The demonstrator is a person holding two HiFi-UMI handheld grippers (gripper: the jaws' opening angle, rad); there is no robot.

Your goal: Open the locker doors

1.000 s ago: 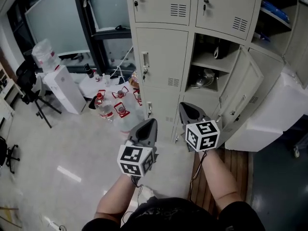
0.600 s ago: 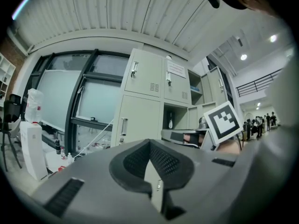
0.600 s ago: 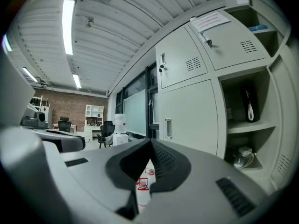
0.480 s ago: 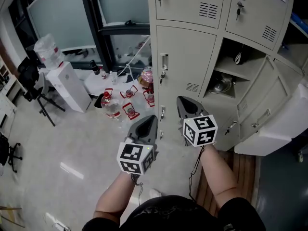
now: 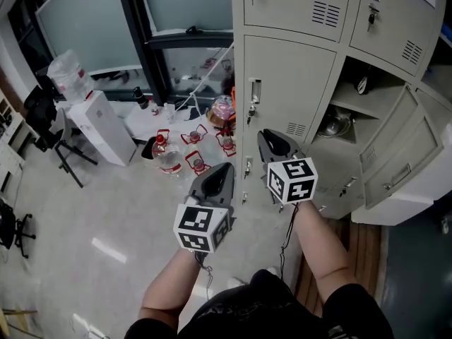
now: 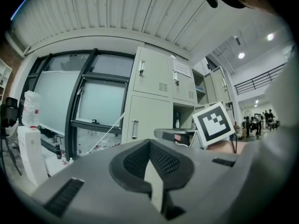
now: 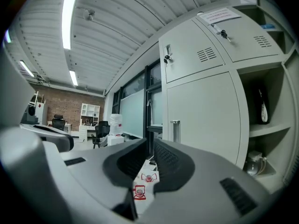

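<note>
- Water bottles (image 5: pixel 168 162) stand on the floor beside the lockers.
- The left gripper (image 5: pixel 224 169) has its jaws pressed together and empty, short of the lockers.
- The right gripper (image 5: pixel 266 136) has just been opening its jaws to a narrow gap, with nothing between them. It points at the closed locker door (image 5: pixel 289 83), near its handle (image 5: pixel 255 90).
- The open locker door (image 5: pixel 406 143) hangs swung outward.

Three closed locker doors (image 7: pixel 201 111) are showing in the right gripper view, two of them carrying one key (image 7: pixel 166 58) each, beside one open compartment (image 7: pixel 251 90) holding one shelf (image 7: pixel 268 127). Four red-trimmed bottles (image 5: pixel 197 164) and one white dispenser (image 5: pixel 99 127) are sitting on the floor (image 5: pixel 106 210)
</note>
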